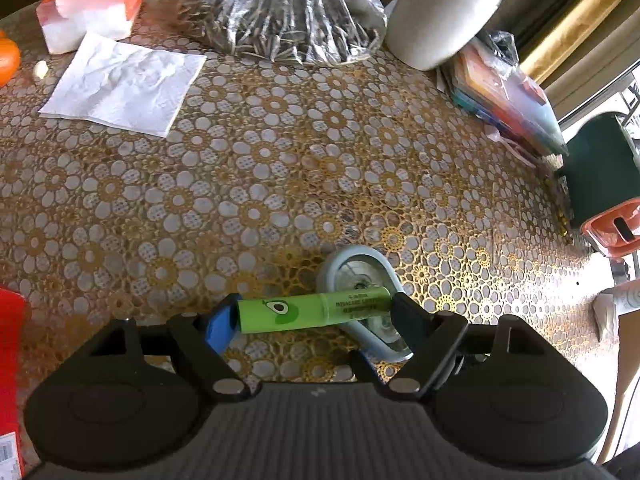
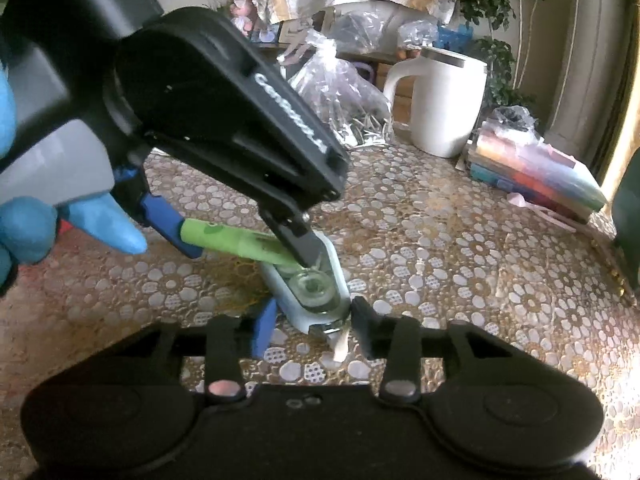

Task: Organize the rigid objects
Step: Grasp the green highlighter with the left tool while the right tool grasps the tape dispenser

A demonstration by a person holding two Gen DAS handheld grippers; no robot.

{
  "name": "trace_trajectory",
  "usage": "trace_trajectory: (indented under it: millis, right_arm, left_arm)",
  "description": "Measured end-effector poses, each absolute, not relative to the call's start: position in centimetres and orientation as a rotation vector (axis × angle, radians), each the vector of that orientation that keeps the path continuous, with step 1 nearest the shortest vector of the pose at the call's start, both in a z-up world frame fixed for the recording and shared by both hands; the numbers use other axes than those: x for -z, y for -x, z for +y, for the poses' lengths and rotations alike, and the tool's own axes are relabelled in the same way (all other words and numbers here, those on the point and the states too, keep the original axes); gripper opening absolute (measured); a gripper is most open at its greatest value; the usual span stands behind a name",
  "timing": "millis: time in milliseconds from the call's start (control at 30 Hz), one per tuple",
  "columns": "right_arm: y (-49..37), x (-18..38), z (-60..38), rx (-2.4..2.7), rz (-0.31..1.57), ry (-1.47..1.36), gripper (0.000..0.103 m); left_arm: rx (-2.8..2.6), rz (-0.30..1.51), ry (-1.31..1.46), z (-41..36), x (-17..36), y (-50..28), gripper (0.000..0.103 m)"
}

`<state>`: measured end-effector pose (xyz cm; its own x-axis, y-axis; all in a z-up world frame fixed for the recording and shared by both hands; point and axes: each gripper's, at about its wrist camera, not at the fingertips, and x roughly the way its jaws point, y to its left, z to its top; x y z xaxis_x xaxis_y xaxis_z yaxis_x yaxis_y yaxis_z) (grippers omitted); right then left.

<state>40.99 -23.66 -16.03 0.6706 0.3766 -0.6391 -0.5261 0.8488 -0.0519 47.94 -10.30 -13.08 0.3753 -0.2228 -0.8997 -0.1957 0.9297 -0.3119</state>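
My left gripper (image 1: pixel 314 310) is shut on a green lip-balm tube (image 1: pixel 314 310) with an avocado print, held crosswise by its ends just above a pale blue oval case (image 1: pixel 360 276) with a clear lid. In the right wrist view the left gripper (image 2: pixel 244 240) holds the tube (image 2: pixel 236 244) over the far end of the case (image 2: pixel 316 288). My right gripper (image 2: pixel 312 320) grips the near end of that case on the tablecloth.
A white mug (image 2: pixel 444 104), a plastic bag of seeds (image 1: pixel 296 16), a stack of books (image 2: pixel 532 172), a white napkin (image 1: pixel 124 84) and a tissue pack (image 1: pixel 92 0) lie at the far side of the flower-patterned table (image 1: pixel 280 160). A red box (image 1: pixel 10 360) is at the left.
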Motion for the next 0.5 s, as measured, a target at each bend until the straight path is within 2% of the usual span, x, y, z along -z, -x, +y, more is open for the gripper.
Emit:
trace_trajectory:
  millis: [67,233,333,500]
  right_arm:
    - [-41.1,16.1,-23.4,-0.505,0.64,0.25,0.067]
    - [-42.4,16.3,-22.9,-0.515,0.643,0.225,0.064]
    - [-43.0,16.4,-22.7,-0.532,0.654,0.201,0.06]
    - [-42.7,16.3,-22.6,-0.537,0.65,0.185,0.047]
  left_arm:
    - [0.014,1.193,0.399,-10.0,13.0,-47.9,0.081]
    - [0.014,1.191,0.392,-9.6,13.1,-48.0,0.081]
    - [0.018,1.187,0.39,-9.5,13.0,-47.9,0.081]
    - [0.029,1.179,0.378,-9.5,12.6,-47.5,0.081]
